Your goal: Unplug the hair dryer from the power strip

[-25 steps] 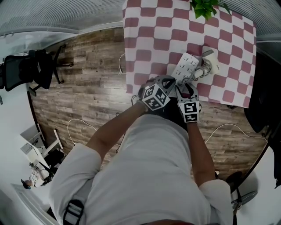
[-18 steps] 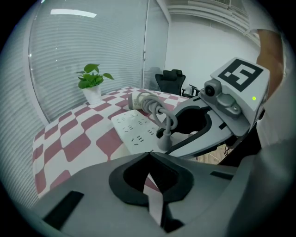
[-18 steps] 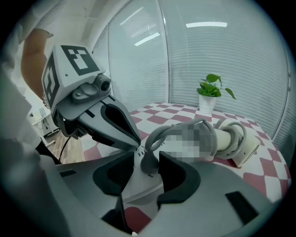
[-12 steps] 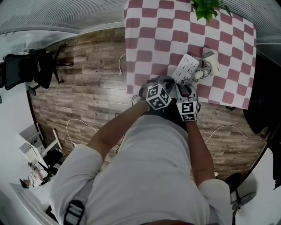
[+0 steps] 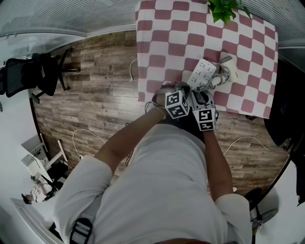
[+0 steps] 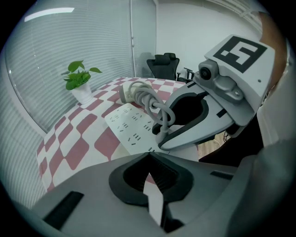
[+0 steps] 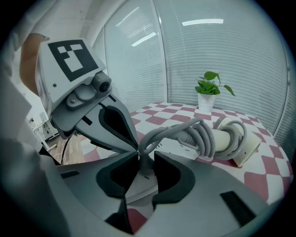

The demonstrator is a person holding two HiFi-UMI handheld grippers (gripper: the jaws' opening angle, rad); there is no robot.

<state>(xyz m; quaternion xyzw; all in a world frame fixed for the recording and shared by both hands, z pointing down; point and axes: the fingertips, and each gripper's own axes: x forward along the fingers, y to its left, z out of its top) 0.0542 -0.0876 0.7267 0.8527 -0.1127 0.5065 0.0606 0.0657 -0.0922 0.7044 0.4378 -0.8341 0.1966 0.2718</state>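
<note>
One grey plug (image 7: pixel 145 167) is the heart of it. It sits in a socket at the near end of the white power strip (image 6: pixel 132 127), close to the table's front edge, with the right gripper (image 7: pixel 146 155) reaching over it. That gripper's jaws have just been closing and now stand narrow, pressed on the plug's two flanks as far as the right gripper view shows. The grasp looks made, so the pull itself is what remains; the plug is not yet out.

The left gripper (image 6: pixel 149 154) has edged across toward its partner since a second ago. Its jaws are together with nothing between them, and their tip rests on the strip just beside the plug. I read that as bracing the strip against the coming tug.

The plug stands upright, its long axis square to the strip's face. Its cord (image 7: pixel 170 127) rises from the top and bends away toward the hair dryer (image 7: pixel 229 139). A pull would best follow that axis, straight off the face.

The dryer lies on its side past the strip's far end, with the cord wound round it. It rests on the pink checked cloth (image 5: pixel 162 28), and a potted plant (image 5: pixel 221 8) stands at the far edge.
</note>
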